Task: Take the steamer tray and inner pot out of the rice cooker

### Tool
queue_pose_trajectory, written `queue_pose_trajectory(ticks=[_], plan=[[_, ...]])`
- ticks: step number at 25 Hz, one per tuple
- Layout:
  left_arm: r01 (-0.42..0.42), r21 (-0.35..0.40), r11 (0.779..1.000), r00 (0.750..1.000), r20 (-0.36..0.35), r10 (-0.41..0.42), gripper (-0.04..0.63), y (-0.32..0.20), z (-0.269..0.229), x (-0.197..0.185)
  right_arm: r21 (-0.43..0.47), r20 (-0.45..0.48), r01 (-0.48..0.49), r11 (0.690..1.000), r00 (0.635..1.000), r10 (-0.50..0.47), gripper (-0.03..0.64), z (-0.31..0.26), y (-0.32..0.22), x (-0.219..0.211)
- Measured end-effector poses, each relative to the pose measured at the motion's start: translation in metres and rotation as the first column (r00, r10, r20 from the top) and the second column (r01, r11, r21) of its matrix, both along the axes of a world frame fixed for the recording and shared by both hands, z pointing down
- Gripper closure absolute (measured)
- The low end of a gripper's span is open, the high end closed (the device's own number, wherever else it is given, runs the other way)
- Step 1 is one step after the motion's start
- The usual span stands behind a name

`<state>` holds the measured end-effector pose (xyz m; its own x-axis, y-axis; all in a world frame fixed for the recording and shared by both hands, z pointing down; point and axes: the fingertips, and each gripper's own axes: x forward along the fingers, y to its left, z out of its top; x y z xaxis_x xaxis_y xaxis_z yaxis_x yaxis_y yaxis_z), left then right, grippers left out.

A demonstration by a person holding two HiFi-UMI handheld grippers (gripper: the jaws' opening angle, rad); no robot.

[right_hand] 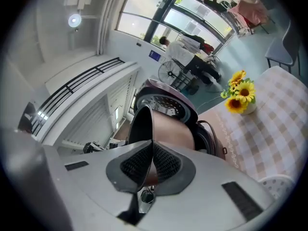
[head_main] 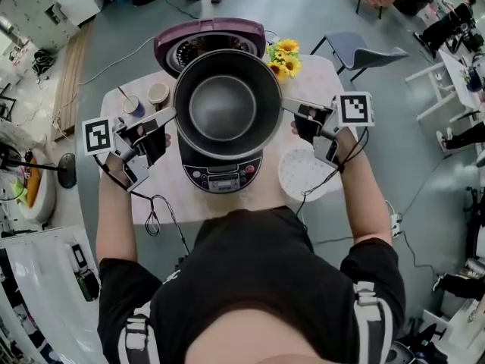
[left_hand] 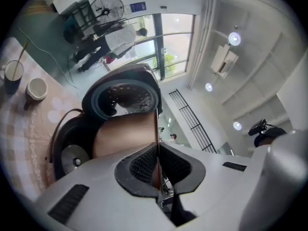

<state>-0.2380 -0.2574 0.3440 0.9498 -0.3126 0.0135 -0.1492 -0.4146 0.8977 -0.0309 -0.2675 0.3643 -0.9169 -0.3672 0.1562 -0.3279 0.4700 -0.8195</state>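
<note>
The dark metal inner pot (head_main: 226,109) hangs empty above the rice cooker (head_main: 222,176), whose purple lid (head_main: 198,39) stands open behind it. My left gripper (head_main: 173,114) is shut on the pot's left rim, and my right gripper (head_main: 286,106) is shut on its right rim. In the left gripper view the thin rim runs between the pads of my left gripper (left_hand: 157,170), with the coppery pot wall (left_hand: 127,136) beyond. The right gripper view shows my right gripper (right_hand: 151,165) pinching the rim of the pot (right_hand: 168,131). The white steamer tray (head_main: 307,174) lies on the table right of the cooker.
Yellow sunflowers (head_main: 284,58) stand at the back right of the checked table. Two cups (head_main: 158,93) (head_main: 133,106) sit at the back left. A cable (head_main: 155,220) trails over the front edge. A grey chair (head_main: 365,51) stands beyond the table.
</note>
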Motion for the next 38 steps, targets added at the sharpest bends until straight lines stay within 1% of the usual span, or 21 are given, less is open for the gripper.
queue_pose_trajectory(ticks=[4,8,11,14,18,21,23,26,28,32,36,38], plan=[[-0.047,0.031,0.998,0.999,-0.024,0.048,0.584,0.006,-0.017,0.025,0.04,-0.013,-0.064,0.997,0.998,0.064,0.606,-0.015,0.01,0.027],[-0.12,0.049,0.992,0.992,-0.019,0.121,0.584,0.008,-0.019,0.061,0.026,-0.008,-0.15,0.988,0.989,0.15,0.607,-0.013,0.019,0.064],[-0.183,0.042,0.982,0.983,-0.004,0.183,0.584,0.006,-0.012,0.095,0.011,-0.01,-0.21,0.978,0.978,0.21,0.607,-0.008,0.026,0.1],[-0.246,0.022,0.969,0.969,0.012,0.246,0.586,0.004,-0.002,0.132,0.011,-0.026,-0.281,0.96,0.959,0.281,0.607,-0.004,0.033,0.139],[-0.316,0.0,0.949,0.949,0.012,0.316,0.586,0.005,0.008,0.185,0.019,-0.035,-0.365,0.931,0.93,0.365,0.607,0.003,0.041,0.193],[-0.357,-0.011,0.934,0.934,0.01,0.357,0.585,0.008,0.016,0.221,0.008,-0.042,-0.406,0.914,0.913,0.406,0.606,0.014,0.045,0.229],[-0.371,-0.018,0.928,0.928,0.031,0.371,0.586,0.006,0.025,0.24,-0.008,-0.049,-0.433,0.901,0.9,0.432,0.607,0.023,0.047,0.248],[-0.372,-0.042,0.927,0.923,0.089,0.374,0.586,0.002,0.042,0.27,-0.029,-0.063,-0.477,0.879,0.878,0.474,0.606,0.038,0.049,0.284],[-0.361,-0.049,0.931,0.923,0.121,0.364,0.586,-0.003,0.049,0.287,-0.046,-0.068,-0.5,0.865,0.865,0.497,0.607,0.05,0.044,0.303],[-0.288,-0.054,0.956,0.925,0.242,0.293,0.586,-0.021,0.074,0.307,-0.071,-0.076,-0.522,0.85,0.852,0.517,0.607,0.078,0.031,0.326],[-0.224,-0.095,0.97,0.925,0.294,0.242,0.587,-0.05,0.096,0.337,-0.121,-0.09,-0.549,0.827,0.836,0.542,0.606,0.106,0.006,0.357],[-0.203,-0.113,0.973,0.918,0.323,0.229,0.588,-0.064,0.112,0.347,-0.157,-0.097,-0.559,0.815,0.829,0.55,0.606,0.123,-0.007,0.367]])
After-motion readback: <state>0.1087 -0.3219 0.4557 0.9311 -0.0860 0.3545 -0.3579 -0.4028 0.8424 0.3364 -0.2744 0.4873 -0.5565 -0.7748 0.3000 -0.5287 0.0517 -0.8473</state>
